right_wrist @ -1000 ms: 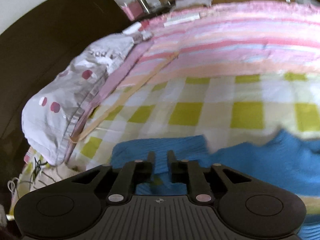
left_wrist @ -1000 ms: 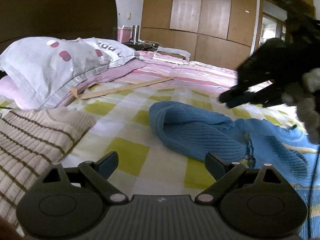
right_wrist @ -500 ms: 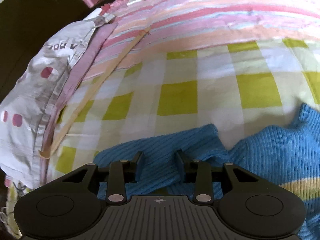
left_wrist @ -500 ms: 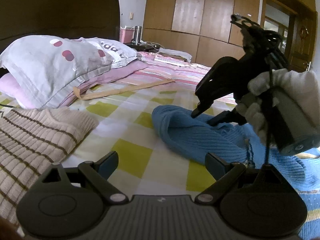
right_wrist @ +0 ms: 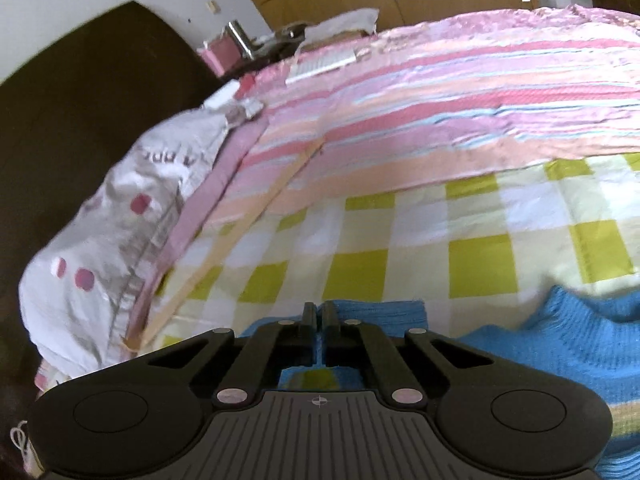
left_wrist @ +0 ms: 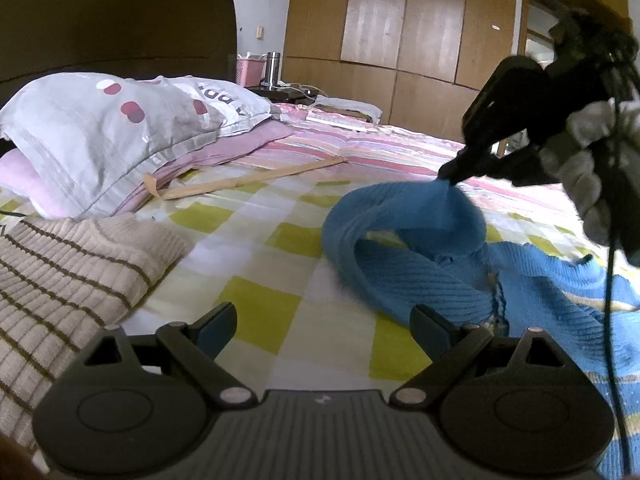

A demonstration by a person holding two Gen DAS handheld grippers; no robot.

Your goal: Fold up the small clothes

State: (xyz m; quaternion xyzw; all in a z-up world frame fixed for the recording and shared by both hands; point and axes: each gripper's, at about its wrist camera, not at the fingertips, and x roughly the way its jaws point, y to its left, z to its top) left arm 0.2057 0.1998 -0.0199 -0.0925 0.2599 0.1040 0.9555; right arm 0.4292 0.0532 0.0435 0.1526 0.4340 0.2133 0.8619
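A blue ribbed knit sweater [left_wrist: 424,272] lies on the green-checked bed sheet [left_wrist: 256,296]. My right gripper [left_wrist: 448,174] is shut on the end of its sleeve [left_wrist: 436,204] and holds it lifted above the bed, so the sleeve arcs up in a loop. In the right wrist view the right gripper [right_wrist: 319,316] has its jaws closed on blue fabric, with the sweater's body [right_wrist: 568,344] to the right. My left gripper [left_wrist: 320,324] is open and empty, low over the sheet just left of the sweater.
A folded beige striped sweater [left_wrist: 60,280] lies at the left. Pillows [left_wrist: 112,132] sit at the headboard, with a tan strap [left_wrist: 248,178] beside them. A pink striped blanket [left_wrist: 360,148] covers the far bed. Wooden wardrobes [left_wrist: 400,32] stand behind.
My right gripper closed on the blue sleeve and lifted it up and to the right, pulling it into a loop. My left gripper stayed open and nearly still.
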